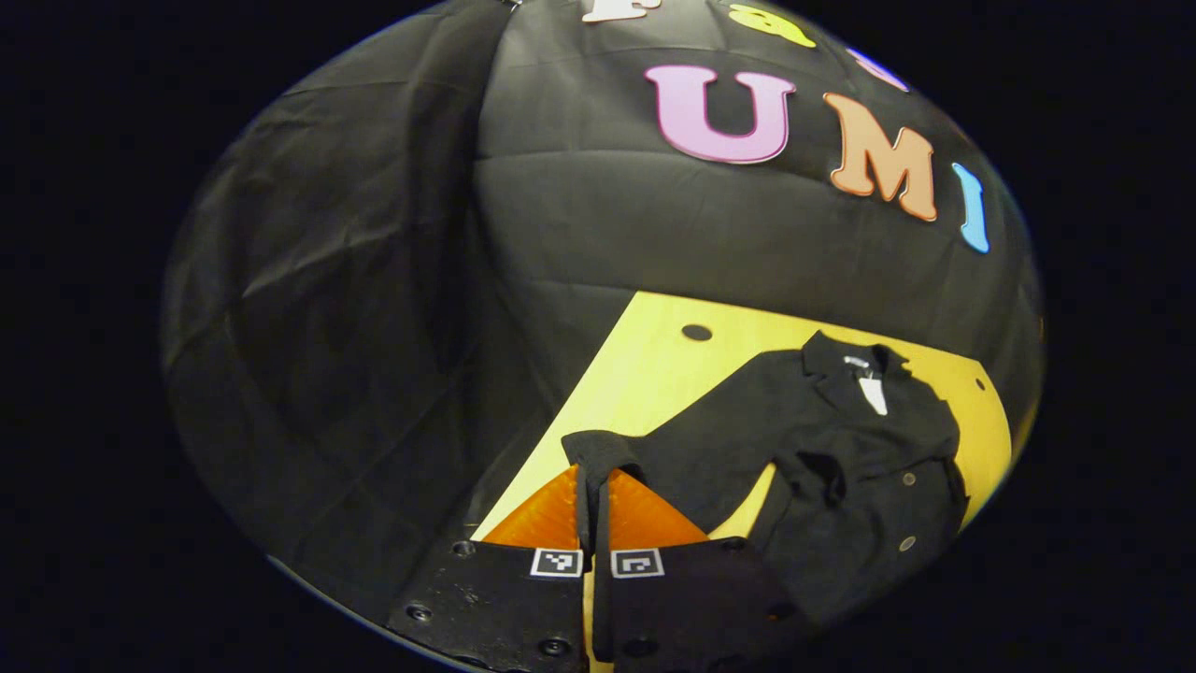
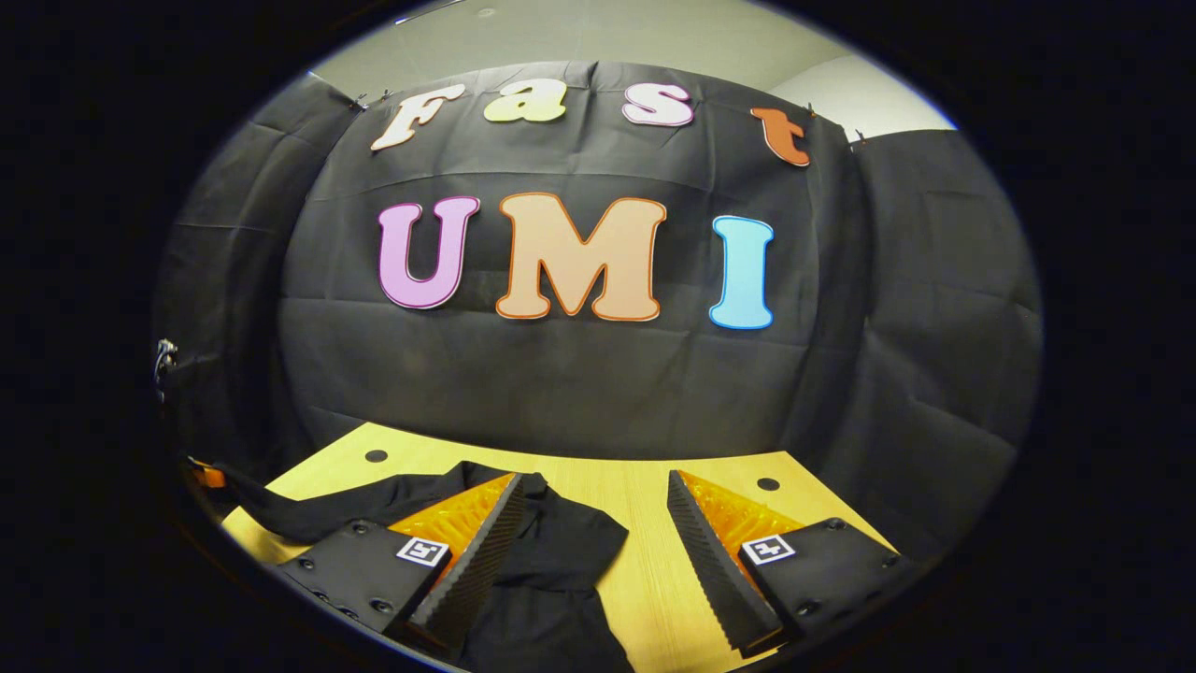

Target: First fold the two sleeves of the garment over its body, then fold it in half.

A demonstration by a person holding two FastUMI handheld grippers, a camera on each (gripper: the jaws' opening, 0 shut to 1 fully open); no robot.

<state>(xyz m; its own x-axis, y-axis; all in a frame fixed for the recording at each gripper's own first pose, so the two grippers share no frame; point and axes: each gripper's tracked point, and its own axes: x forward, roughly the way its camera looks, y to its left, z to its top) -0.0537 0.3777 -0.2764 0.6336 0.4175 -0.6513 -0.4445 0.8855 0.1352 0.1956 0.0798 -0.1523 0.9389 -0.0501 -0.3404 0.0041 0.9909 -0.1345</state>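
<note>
Garment (image 1: 841, 449) matt cloth; table (image 1: 654, 365) smooth wood

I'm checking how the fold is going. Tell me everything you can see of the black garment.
The black garment is a collared, soft-looking shirt or jacket with small round buttons and a white tag inside the neck. It lies spread, somewhat rumpled, on the yellow wooden table, collar toward the booth wall. One sleeve stretches toward the left gripper, whose fingers are closed on its cuff. The right gripper is open above the cloth, one finger over it.
</note>
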